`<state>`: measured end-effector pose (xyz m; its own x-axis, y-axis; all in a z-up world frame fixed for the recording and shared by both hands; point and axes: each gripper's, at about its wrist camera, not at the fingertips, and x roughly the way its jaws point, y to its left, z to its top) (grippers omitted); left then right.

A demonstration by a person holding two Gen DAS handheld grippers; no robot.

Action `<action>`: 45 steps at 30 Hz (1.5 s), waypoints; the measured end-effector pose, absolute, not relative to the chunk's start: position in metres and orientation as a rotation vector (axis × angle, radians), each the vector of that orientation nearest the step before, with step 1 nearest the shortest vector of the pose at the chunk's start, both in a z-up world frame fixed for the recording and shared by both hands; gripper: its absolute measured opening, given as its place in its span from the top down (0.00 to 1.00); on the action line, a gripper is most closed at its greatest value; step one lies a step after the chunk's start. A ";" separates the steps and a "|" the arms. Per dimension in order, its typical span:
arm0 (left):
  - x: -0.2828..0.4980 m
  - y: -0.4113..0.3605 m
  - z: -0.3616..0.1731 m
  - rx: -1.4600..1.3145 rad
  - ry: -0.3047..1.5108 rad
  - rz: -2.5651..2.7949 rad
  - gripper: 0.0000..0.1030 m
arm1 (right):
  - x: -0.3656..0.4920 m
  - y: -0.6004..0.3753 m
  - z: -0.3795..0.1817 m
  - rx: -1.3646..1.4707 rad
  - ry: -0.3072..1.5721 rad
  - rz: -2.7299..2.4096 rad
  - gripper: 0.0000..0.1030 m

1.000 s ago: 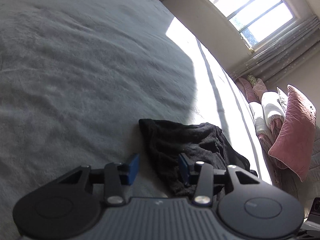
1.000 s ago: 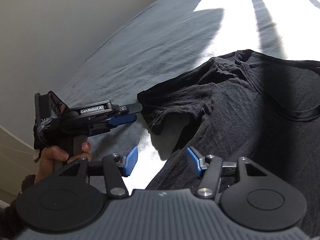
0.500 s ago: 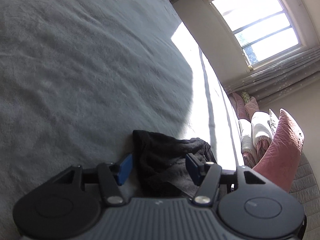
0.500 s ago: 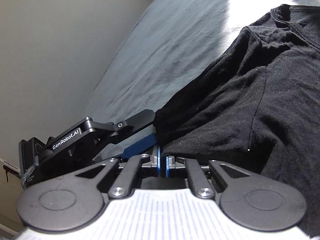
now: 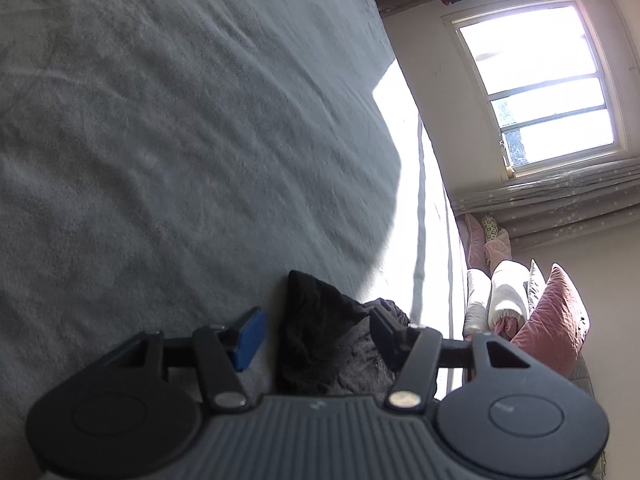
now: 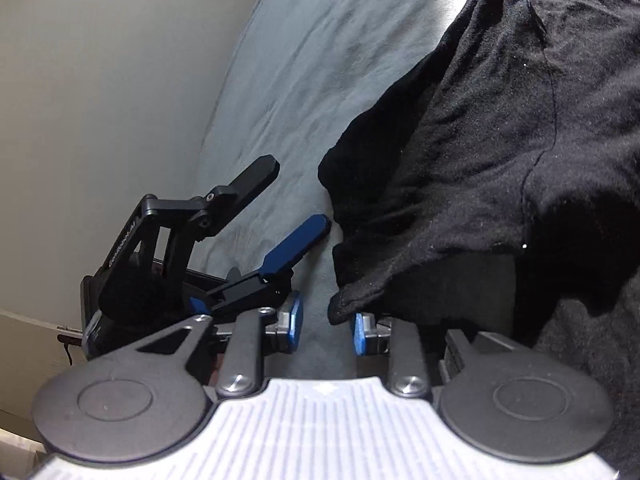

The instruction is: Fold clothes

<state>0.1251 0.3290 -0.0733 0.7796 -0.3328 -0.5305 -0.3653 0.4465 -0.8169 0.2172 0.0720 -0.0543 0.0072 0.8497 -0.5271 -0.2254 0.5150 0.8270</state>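
A black T-shirt (image 6: 500, 140) lies on the grey bedspread (image 6: 320, 60); a bunched corner of it shows in the left wrist view (image 5: 320, 336). My left gripper (image 5: 316, 334) is open, its blue-padded fingers on either side of that bunched corner, not closed on it. In the right wrist view the left gripper (image 6: 296, 200) is open just left of the shirt's sleeve edge. My right gripper (image 6: 326, 330) is open a little, low over the bedspread, with the shirt's hem edge hanging just above its right pad (image 6: 360, 334).
The grey bedspread (image 5: 180, 140) stretches far ahead, with a bright sunlit strip (image 5: 404, 240). Pink and white pillows (image 5: 536, 320) are piled at the right. A window (image 5: 536, 84) with curtains is beyond. A pale wall (image 6: 100, 80) borders the bed on the left.
My right gripper, shut half a second ago, has opened a little beside the hem. My left gripper has closed in on the shirt corner, which now sits between its open fingers.
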 end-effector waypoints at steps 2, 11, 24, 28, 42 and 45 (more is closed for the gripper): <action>0.123 0.331 -0.071 -1.122 0.716 0.039 0.45 | 0.217 0.068 -0.033 0.573 1.257 0.938 0.47; 0.120 0.332 -0.066 -1.025 0.766 0.146 0.79 | 0.235 0.075 0.003 0.523 1.163 0.836 0.50; 0.116 0.347 -0.076 -1.144 0.756 0.146 0.79 | 0.251 0.138 -0.031 0.190 1.114 0.689 0.50; 0.113 0.348 -0.076 -1.150 0.749 0.158 0.78 | 0.238 0.163 -0.032 -0.015 1.023 0.676 0.50; 0.133 0.303 -0.062 -0.896 0.777 -0.058 0.35 | 0.275 0.097 -0.018 0.337 1.049 0.742 0.95; 0.134 0.298 -0.066 -0.854 0.795 -0.099 0.38 | 0.281 0.091 -0.011 0.379 1.045 0.748 0.95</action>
